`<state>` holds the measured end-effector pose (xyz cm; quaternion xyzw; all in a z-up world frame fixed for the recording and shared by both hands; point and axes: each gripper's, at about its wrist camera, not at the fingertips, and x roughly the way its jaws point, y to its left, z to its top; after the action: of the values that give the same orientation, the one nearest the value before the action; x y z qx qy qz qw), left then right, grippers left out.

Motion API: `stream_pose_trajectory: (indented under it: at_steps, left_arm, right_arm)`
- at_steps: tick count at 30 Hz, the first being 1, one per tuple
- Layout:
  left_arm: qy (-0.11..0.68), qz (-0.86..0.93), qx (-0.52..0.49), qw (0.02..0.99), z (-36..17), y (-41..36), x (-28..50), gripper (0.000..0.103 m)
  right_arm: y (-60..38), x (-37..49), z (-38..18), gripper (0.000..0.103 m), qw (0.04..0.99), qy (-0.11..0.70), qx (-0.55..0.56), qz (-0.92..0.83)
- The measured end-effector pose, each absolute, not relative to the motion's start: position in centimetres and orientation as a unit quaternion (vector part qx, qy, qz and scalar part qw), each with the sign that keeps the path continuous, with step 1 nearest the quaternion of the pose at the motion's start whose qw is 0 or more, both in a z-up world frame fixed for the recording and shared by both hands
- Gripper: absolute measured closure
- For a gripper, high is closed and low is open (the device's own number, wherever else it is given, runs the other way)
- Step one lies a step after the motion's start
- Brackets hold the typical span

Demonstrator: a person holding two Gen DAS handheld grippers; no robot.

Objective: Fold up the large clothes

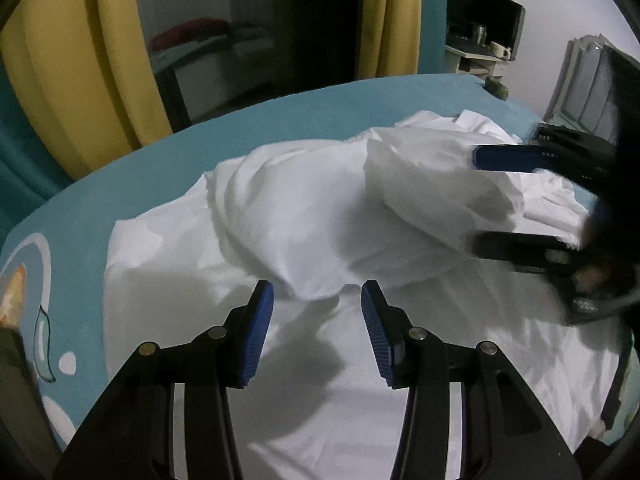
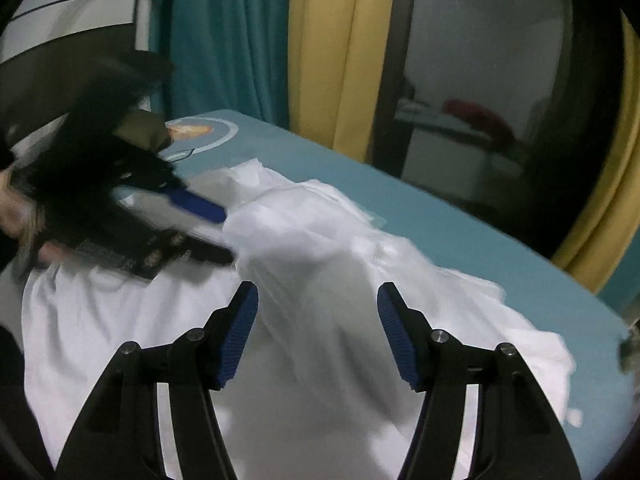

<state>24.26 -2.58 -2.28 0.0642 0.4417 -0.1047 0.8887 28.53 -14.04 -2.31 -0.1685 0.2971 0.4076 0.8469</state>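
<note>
bunched white garment (image 1: 304,216) ahead, bare teal bedsheet (image 1: 280,120) beyond

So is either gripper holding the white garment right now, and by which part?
Neither. The left gripper and right gripper both stand open above the white garment, with no cloth pinched between the pads.

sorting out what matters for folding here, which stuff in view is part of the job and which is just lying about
Part of the job:
- crumpled white cloth garment
- teal bed cover under it
- left gripper, open
- right gripper, open

Just lying about:
- yellow curtain
- teal curtain
- white mug on far shelf
</note>
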Motion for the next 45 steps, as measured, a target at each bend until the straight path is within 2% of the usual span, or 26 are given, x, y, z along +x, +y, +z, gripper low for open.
stream_pose_trajectory:
  at_steps: [2,3,4,13,17,20,23,25,26,31,35,39,45]
  left_arm:
    - [0.444,-0.108,0.064,0.887,-2.4,-2.0,23.6,0.054]
    - [0.448,-0.112,0.068,0.884,-2.6,-1.8,23.3,0.054]
    - [0.451,-0.114,0.075,0.882,-2.7,-1.6,23.0,0.054]
    - [0.435,-0.067,0.049,0.897,-2.3,1.2,23.9,0.054]
    - [0.426,-0.065,0.025,0.902,-2.2,0.7,25.5,0.054]
    - [0.434,-0.060,0.039,0.898,-3.0,-0.2,26.4,0.054]
    - [0.444,-0.058,0.044,0.893,-3.7,-0.6,26.5,0.054]
    - [0.448,-0.060,0.044,0.891,-3.9,-0.6,26.2,0.054]
    - [0.449,-0.059,0.044,0.891,-4.0,-0.4,25.9,0.054]
    - [0.443,-0.054,0.024,0.894,-3.6,1.3,23.8,0.054]
    - [0.435,-0.031,0.007,0.900,-3.1,3.5,21.2,0.054]
    - [0.432,0.005,-0.010,0.902,-2.9,6.6,17.7,0.054]
    - [0.432,0.068,-0.036,0.899,-3.0,11.4,11.4,0.054]
  right_arm:
    - [-12.9,29.2,-3.4,0.046,0.849,0.309,-0.187,0.386]
    - [-12.8,29.7,-3.4,0.082,0.845,0.321,-0.183,0.387]
    - [-13.1,30.0,-3.4,0.101,0.835,0.342,-0.171,0.397]
    - [-14.7,24.2,-5.5,0.101,0.758,0.397,-0.208,0.473]
    - [-16.5,23.0,-6.1,0.100,0.741,0.418,-0.179,0.494]
    - [-17.9,21.8,-5.9,0.094,0.741,0.417,-0.174,0.496]
    - [-19.3,21.7,-5.0,0.074,0.757,0.392,-0.164,0.496]
    - [-20.9,22.5,-4.2,0.049,0.782,0.370,-0.140,0.481]
    - [-21.3,23.4,-3.9,0.046,0.792,0.366,-0.125,0.472]
    - [-23.6,27.1,-4.5,0.045,0.839,0.373,-0.100,0.382]
    - [-23.7,28.8,-7.9,0.045,0.812,0.455,-0.097,0.352]
    - [-23.6,26.6,-7.7,0.045,0.811,0.449,-0.119,0.354]
    - [-27.0,23.4,-4.8,0.045,0.854,0.400,-0.111,0.313]
